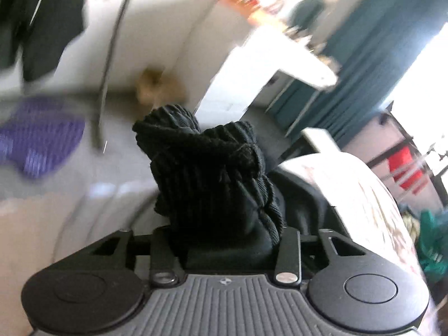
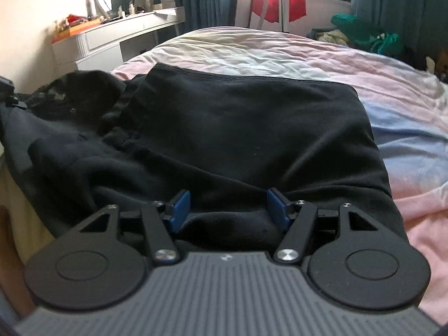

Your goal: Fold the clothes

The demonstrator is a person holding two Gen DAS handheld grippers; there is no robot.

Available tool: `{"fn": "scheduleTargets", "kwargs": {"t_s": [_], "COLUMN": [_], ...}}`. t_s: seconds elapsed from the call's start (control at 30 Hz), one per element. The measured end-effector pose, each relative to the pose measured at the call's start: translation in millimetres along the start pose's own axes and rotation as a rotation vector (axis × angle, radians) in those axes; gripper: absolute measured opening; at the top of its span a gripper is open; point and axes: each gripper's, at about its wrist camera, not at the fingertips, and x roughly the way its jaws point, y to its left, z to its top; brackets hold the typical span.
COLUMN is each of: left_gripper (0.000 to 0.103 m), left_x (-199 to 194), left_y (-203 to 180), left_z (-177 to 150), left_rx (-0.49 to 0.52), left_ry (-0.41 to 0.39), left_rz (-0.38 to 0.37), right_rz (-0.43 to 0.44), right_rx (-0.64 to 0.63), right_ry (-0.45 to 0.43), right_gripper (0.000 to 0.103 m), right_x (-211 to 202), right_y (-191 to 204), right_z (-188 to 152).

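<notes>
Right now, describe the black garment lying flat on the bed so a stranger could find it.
Find the bed with its pink and white sheet. The black garment lies spread on its near half, smooth and roughly square. The dark clothes bunched to its left are crumpled; this one lies flat.

Right wrist view: black garment (image 2: 238, 128) covers the near part of the bed (image 2: 350, 64); bare sheet beyond and to its right is free. White dresser (image 2: 117, 42) stands close at bed's left edge, tripod (image 2: 275, 2) at far end, clothes pile (image 2: 361, 35) far right. Left wrist view: bunched black knit fabric (image 1: 207, 173) fills the space ahead of the left gripper (image 1: 224, 229), background blurred.
</notes>
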Motion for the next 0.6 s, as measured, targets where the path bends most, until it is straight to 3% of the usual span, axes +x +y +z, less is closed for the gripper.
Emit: {"fn": "scheduleTargets", "kwargs": {"t_s": [0.17, 0.3, 0.43, 0.53, 0.6], "left_gripper": [0.031, 0.03, 0.029, 0.029, 0.029], "left_x": [-53, -116, -165, -194, -208], "left_y": [-56, -125, -192, -239, -261], "left_z": [-14, -51, -98, -153, -199], "left_rx": [0.202, 0.346, 0.41, 0.474, 0.548], "left_ry": [-0.213, -0.385, -0.494, -0.563, -0.577], "left_rz": [-0.108, -0.183, -0.28, -0.357, -0.408], "right_rz": [0.034, 0.071, 0.089, 0.015, -0.124], "right_rx": [0.055, 0.123, 0.306, 0.393, 0.444], "right_ry": [-0.019, -0.018, -0.059, -0.136, -0.159], "right_gripper": [0.063, 0.062, 0.062, 0.062, 0.063], "right_x": [-9, -27, -54, -72, -75], "right_y": [-8, -23, -59, -94, -121], "right_z": [2, 3, 5, 4, 2]}}
